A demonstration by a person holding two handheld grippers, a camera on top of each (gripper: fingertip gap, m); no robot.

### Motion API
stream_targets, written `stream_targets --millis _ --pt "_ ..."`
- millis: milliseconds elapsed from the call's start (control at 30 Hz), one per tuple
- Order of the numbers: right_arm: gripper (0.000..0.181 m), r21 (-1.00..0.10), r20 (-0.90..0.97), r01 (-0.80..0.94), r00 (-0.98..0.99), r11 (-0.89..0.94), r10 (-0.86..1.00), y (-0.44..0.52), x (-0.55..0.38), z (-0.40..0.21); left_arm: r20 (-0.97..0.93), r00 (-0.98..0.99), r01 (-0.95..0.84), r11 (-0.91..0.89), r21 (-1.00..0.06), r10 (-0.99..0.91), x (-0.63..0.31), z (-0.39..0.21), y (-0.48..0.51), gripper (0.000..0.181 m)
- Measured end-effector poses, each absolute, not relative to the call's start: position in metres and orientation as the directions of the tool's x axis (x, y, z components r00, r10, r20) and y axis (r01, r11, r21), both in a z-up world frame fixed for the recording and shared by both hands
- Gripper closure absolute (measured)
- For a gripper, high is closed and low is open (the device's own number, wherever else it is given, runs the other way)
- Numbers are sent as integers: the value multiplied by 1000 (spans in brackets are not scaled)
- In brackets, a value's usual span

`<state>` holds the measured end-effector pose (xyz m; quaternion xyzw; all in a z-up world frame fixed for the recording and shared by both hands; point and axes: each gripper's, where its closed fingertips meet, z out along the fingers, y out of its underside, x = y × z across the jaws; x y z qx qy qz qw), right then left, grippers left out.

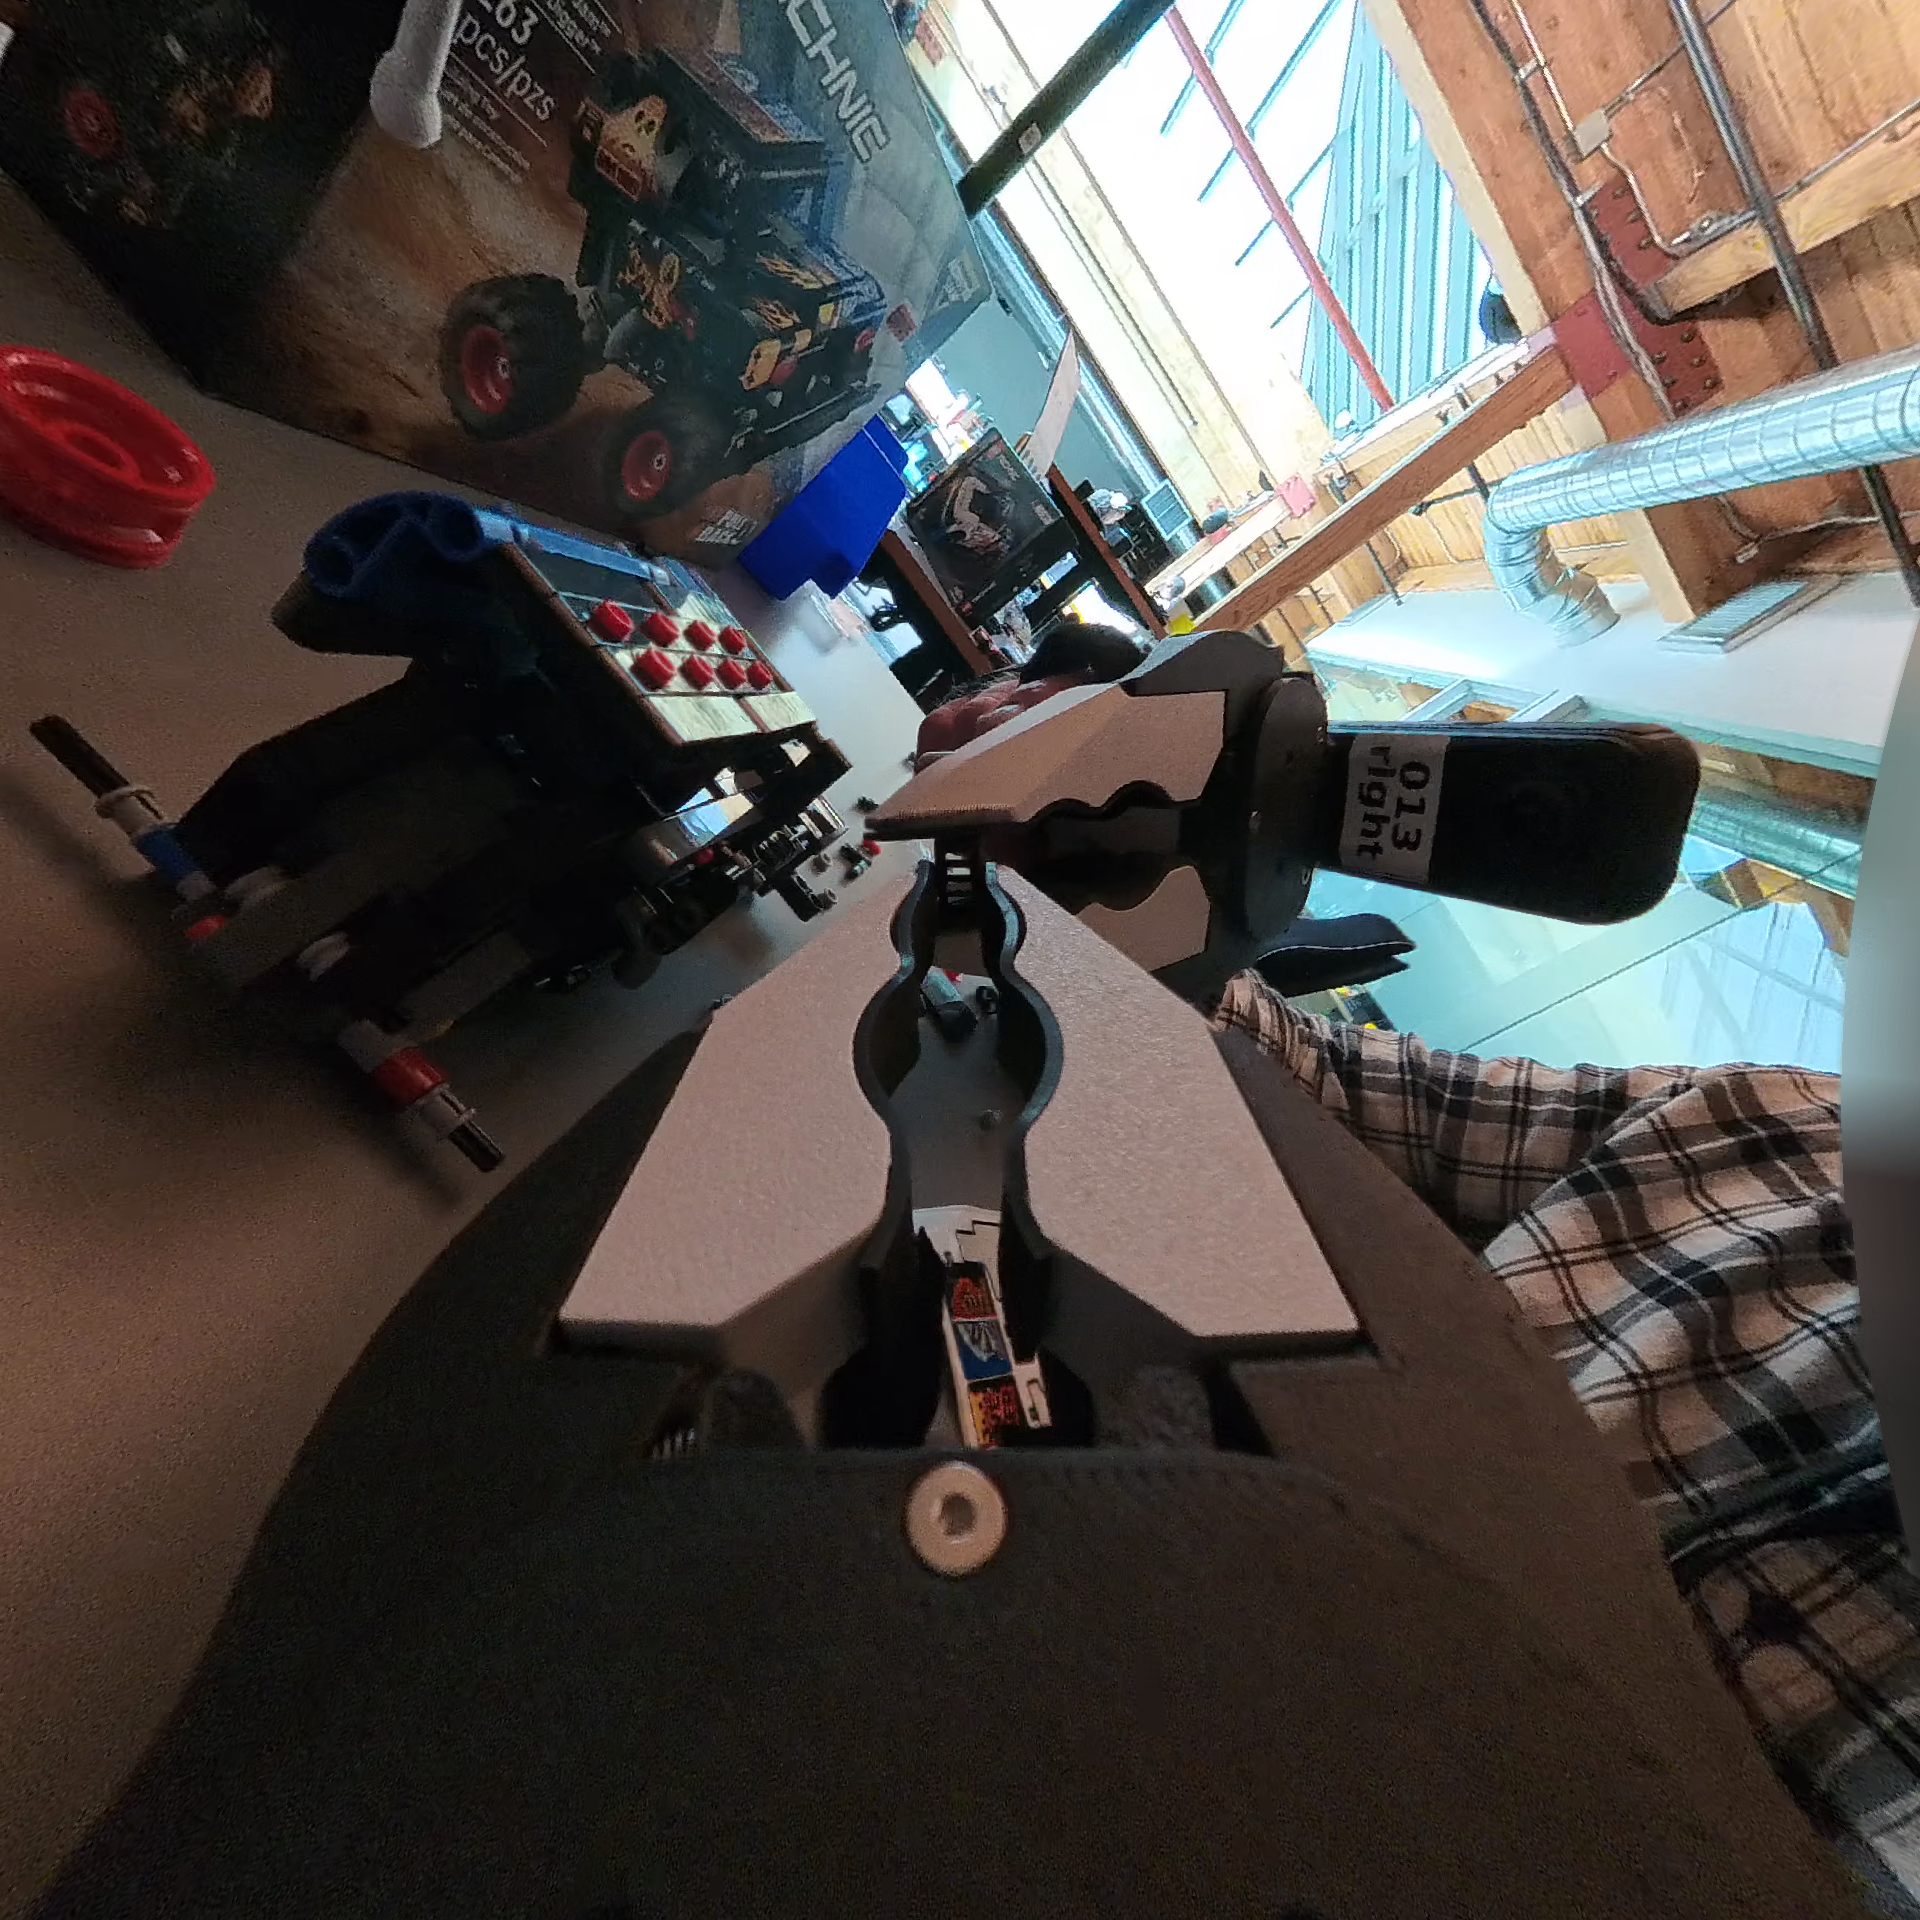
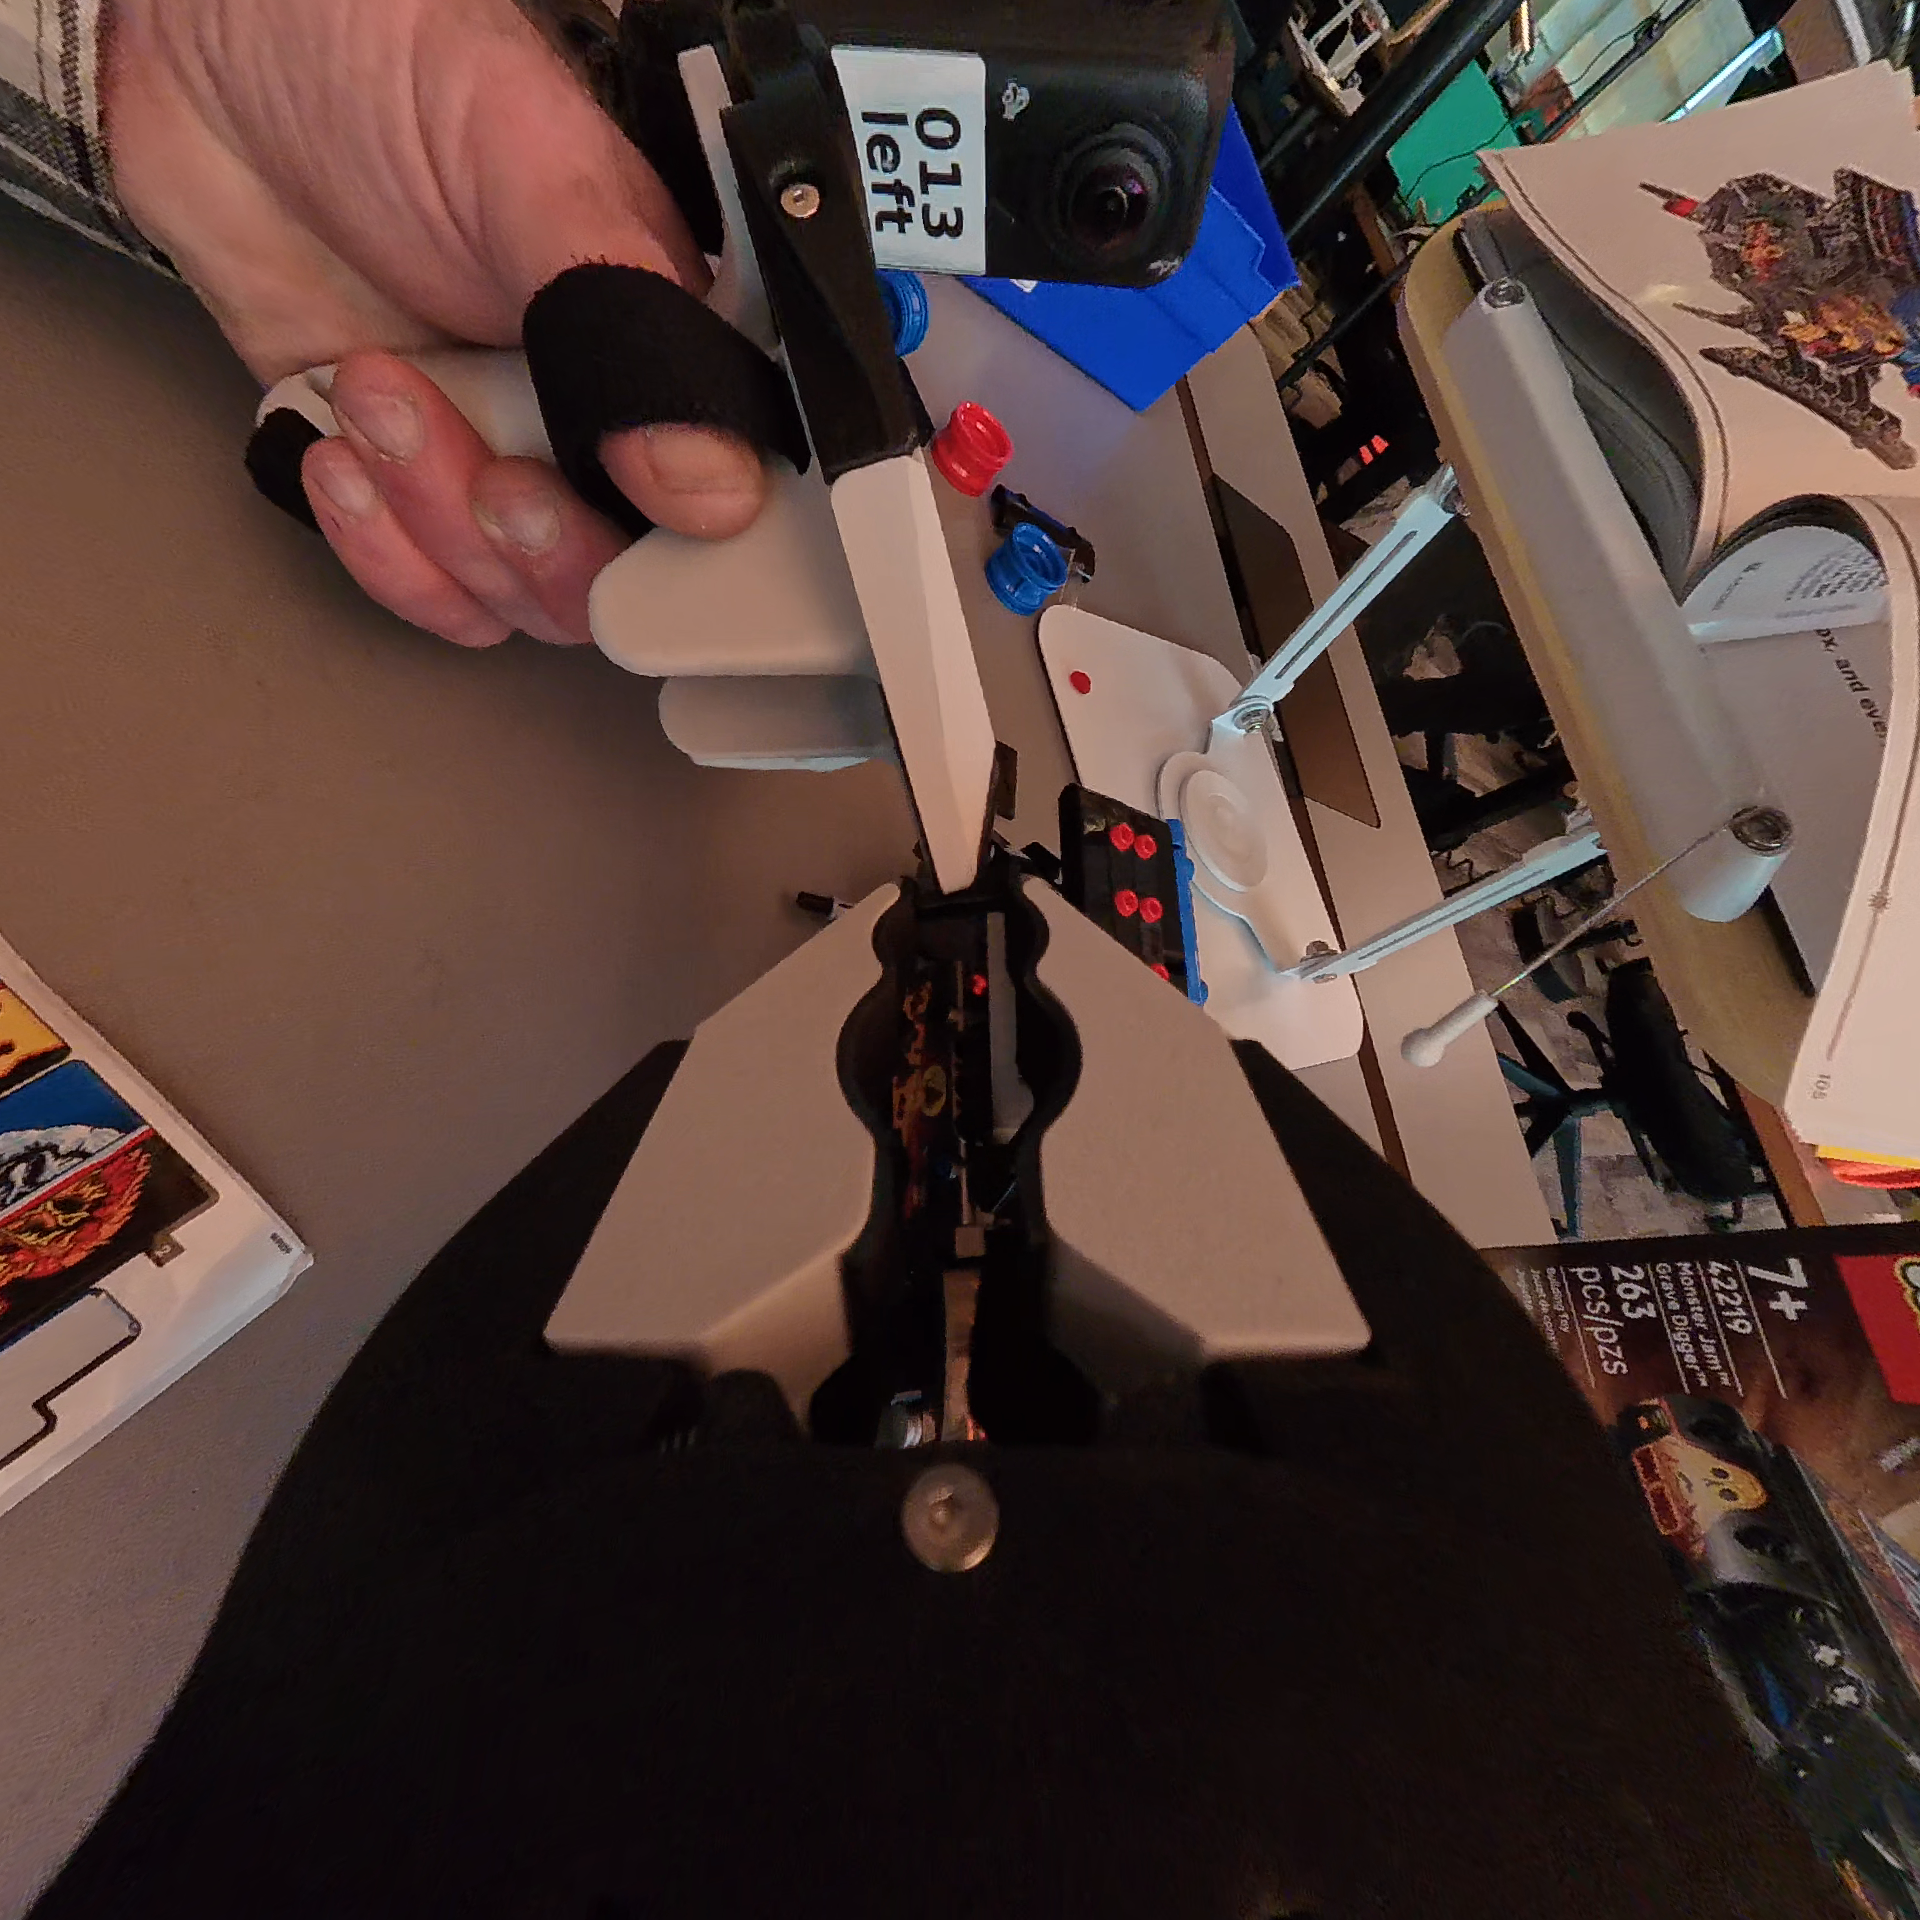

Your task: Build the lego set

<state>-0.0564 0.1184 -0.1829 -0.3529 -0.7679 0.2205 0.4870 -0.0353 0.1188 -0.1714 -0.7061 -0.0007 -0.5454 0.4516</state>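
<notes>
My left gripper [image 1: 951, 883] is shut on a small black ribbed Lego piece [image 1: 952, 864] held above the table. My right gripper [image 1: 883, 826] comes in from the right, and its shut tips meet that piece. In the right wrist view my right gripper [image 2: 943, 896] is closed on the same black piece [image 2: 940, 904], and the left gripper [image 2: 951, 852] reaches down onto it from above. The part-built truck [image 1: 540, 790], black and blue with red studs, stands to the left. It also shows behind the fingers in the right wrist view [image 2: 1127, 883].
The set's box [image 1: 644, 270] stands at the back, with a red wheel rim [image 1: 94, 457] to its left. A blue bin [image 1: 821, 520] and small loose parts [image 1: 821, 883] lie farther off. A sticker sheet [image 2: 94, 1195], red [image 2: 971, 447] and blue [image 2: 1023, 566] pieces and a manual on a white stand [image 2: 1621, 582] are around. Less than 4 cm separates the two grippers' tips. The red wheel rim [image 1: 94, 457] is about equally far from each gripper, around 15 cm.
</notes>
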Motion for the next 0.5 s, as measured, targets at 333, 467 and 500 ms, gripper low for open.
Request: stream_targets --millis 333,467,500 --pt "118 -712 567 379 -187 591 803 145 -53 -173 701 541 431 -563 -705 -465 -51 -184 123 175" --pt "122 -709 489 496 -166 501 856 171 -52 -192 684 582 414 -564 -714 -439 -59 -190 125 175" --pt "125 -732 429 507 -175 455 886 172 -54 -195 680 591 405 -569 -715 -434 -59 -193 126 175"
